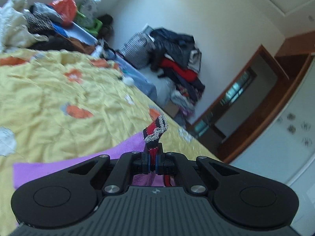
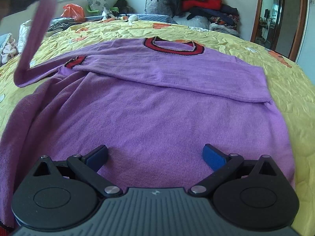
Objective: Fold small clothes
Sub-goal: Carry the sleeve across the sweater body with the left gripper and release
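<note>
Right tongs [image 2: 155, 157] sit nearest, spread wide and empty, hovering just above the lower body of the purple sweater [image 2: 157, 118], which lies flat on the bed [image 2: 285, 78] directly ahead of them. Up and to their left, one sleeve [image 2: 32, 45] rises off the bed in a long taut strip. That's the left tongs [image 1: 152, 164], pressed together and pinching the red-and-black cuff [image 1: 155, 132], silvery trim poking out past the tips.

The other sleeve is already laid across the chest, its cuff [image 2: 75, 62] beyond the right tongs toward the neckline [image 2: 173, 46]. So I'd say the lifted sleeve goes over next. Best carried level across the chest, kept lightly taut, then lowered before letting go; the right tongs could pin the body so it doesn't drag.

It's a soft, fine-ribbed knit and will sag and crease readily. The yellow quilt underneath is crinkled, so some friction there.
</note>
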The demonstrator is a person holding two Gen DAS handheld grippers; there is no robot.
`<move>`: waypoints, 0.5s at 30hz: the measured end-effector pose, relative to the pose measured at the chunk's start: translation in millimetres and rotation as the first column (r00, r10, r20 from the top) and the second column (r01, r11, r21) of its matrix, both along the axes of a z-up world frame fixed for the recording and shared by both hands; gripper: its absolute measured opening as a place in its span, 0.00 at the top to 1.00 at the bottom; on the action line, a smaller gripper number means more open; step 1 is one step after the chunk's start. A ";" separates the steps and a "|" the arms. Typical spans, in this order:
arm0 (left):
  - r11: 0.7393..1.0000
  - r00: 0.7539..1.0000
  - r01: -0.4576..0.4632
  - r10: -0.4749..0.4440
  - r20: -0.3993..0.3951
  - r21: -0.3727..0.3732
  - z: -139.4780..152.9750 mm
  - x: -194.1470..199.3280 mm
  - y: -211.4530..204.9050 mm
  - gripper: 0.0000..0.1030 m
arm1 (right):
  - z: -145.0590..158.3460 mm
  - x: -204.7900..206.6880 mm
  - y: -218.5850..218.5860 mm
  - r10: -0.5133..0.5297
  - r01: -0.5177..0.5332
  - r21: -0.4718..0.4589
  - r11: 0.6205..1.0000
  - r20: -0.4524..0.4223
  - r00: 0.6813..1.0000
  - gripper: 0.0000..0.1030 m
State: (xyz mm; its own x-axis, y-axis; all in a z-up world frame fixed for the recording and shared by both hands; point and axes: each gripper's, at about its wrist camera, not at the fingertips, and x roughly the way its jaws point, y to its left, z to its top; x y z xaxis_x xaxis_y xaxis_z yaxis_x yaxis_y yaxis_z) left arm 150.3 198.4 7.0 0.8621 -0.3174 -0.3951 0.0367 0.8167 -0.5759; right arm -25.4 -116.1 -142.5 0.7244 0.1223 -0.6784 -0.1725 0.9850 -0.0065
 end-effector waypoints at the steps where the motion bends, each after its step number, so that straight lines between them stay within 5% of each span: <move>1: 1.000 1.000 0.023 -0.023 -0.013 0.005 -4.5 9.4 -13.4 0.97 | -0.1 -0.5 -0.5 0.000 0.000 0.001 1.000 0.001 1.000 0.00; 8: 0.984 0.983 0.167 -0.160 -0.092 0.069 -46.8 45.9 -110.5 0.96 | 0.4 -1.1 -3.6 -0.004 0.004 0.023 1.000 0.004 1.000 0.00; 15: 0.940 0.940 0.319 -0.297 -0.168 0.124 -73.1 63.8 -189.7 0.96 | 1.5 -1.6 -6.8 -0.009 0.008 0.048 0.999 0.010 1.000 0.00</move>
